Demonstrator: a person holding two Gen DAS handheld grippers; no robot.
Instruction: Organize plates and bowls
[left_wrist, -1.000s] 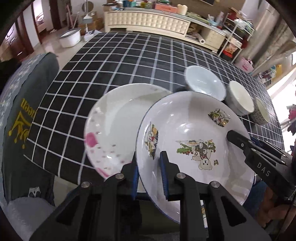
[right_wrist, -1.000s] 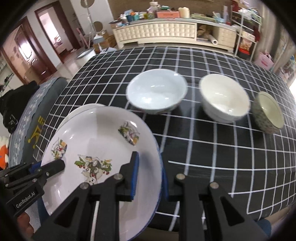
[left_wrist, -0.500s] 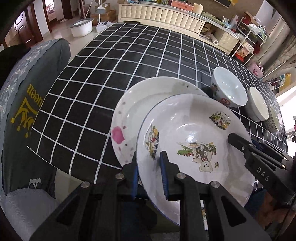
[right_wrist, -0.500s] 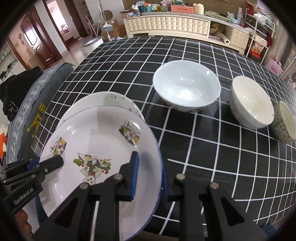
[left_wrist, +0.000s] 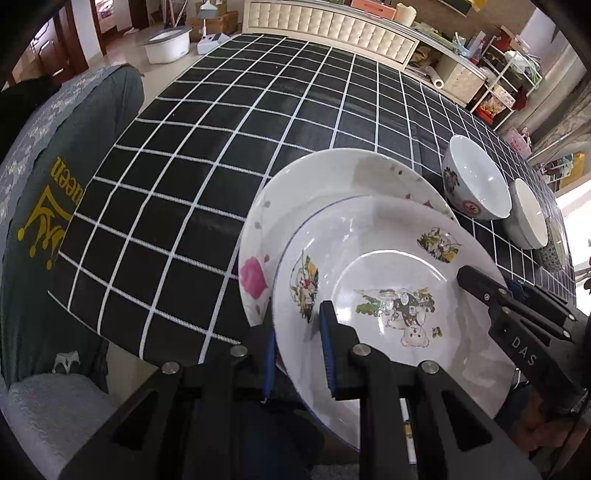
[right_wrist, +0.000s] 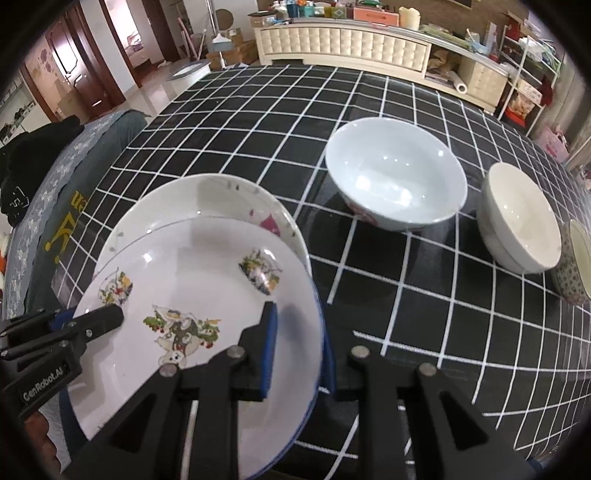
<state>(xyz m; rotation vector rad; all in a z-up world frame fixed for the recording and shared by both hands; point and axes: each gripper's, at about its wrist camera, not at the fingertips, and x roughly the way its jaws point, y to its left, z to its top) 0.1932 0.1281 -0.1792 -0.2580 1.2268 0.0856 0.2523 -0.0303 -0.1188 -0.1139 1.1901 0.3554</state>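
Note:
A white plate with cartoon pictures (left_wrist: 388, 266) (right_wrist: 192, 273) hangs tilted over the near left edge of the black checked table (left_wrist: 258, 110). My left gripper (left_wrist: 297, 325) is shut on its left rim. My right gripper (right_wrist: 299, 332) is shut on its right rim, one pad on top and the other finger hidden under the plate. Each gripper also shows in the other's view: the right gripper (left_wrist: 476, 280) and the left gripper (right_wrist: 107, 317). Beneath lies a white plate with pink flowers (left_wrist: 325, 184) (right_wrist: 207, 199), partly covered by the held plate.
Three bowls stand in a row to the right: a pale blue-white bowl (right_wrist: 395, 173), a cream bowl (right_wrist: 521, 214) and a patterned bowl (right_wrist: 576, 266). A chair with a grey-green cover (left_wrist: 55, 184) stands at the table's left. A cream sideboard (left_wrist: 332, 29) is at the back.
Both grippers have carried the cartoon plate further over the flowered plate and a little lower. It now covers more of that plate. Both grips are unchanged.

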